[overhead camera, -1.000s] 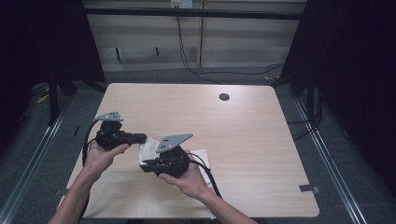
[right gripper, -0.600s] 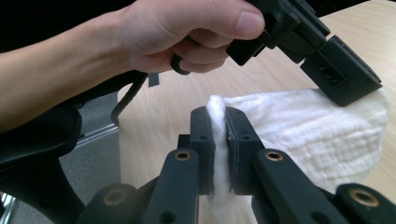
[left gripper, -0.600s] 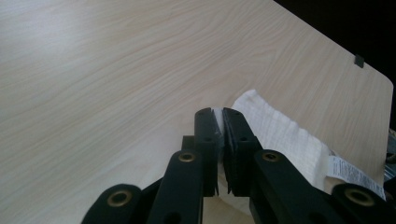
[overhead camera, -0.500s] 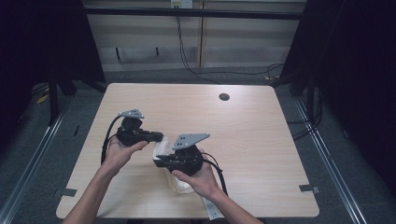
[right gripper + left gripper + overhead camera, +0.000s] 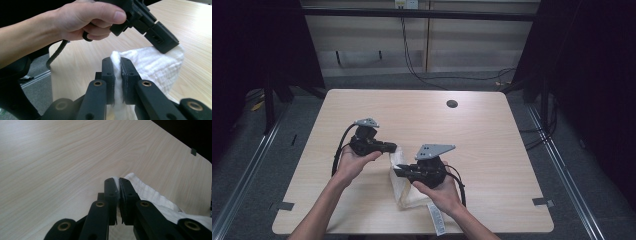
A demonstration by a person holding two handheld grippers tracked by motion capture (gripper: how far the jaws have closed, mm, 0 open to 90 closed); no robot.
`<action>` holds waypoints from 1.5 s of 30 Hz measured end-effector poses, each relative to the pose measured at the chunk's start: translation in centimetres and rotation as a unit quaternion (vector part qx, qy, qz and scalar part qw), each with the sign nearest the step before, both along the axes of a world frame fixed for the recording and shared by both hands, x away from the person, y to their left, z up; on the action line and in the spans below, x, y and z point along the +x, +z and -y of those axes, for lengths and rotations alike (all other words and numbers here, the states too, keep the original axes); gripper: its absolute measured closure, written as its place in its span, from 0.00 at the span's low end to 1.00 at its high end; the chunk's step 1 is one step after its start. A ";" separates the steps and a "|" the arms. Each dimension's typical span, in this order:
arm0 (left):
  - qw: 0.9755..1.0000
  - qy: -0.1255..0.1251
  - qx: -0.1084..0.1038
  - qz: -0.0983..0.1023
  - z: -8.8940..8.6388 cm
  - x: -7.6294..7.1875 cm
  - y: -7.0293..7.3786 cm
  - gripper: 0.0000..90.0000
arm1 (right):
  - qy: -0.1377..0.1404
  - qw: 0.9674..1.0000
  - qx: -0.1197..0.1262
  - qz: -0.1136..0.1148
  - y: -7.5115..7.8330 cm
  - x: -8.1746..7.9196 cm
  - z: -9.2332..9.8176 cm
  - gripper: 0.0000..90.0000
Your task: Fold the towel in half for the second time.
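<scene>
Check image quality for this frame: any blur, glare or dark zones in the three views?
High view: even light on the table, surroundings nearly black, slightly soft. Left gripper view: wood grain washes out toward the top left; the left gripper and white cloth read clearly. Right gripper view: right gripper sharp on the cloth, hand close and a little soft.

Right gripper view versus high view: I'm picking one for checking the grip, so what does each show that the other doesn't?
Right gripper view alone: its own jaws pinching the fabric of the white cloth up close, and the left gripper clamped on another corner. High view alone: the whole table, a dark round hole near its far edge, both forearms, the cloth's label, and the right gripper from outside. Both share the cloth stretched between the two grippers and the left hand.
</scene>
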State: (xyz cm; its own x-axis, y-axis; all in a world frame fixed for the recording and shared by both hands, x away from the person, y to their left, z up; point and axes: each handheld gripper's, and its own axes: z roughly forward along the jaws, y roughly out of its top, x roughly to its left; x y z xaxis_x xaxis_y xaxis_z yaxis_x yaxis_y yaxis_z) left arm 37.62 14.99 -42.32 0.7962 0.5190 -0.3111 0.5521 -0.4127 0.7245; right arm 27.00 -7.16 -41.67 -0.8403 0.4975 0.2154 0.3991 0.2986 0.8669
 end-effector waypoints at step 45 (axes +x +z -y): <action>0.999 -0.021 0.016 -0.042 6.9 0.2 -5.3 0.90 | -0.052 0.993 -0.095 -0.055 -6.1 -1.8 5.5 0.81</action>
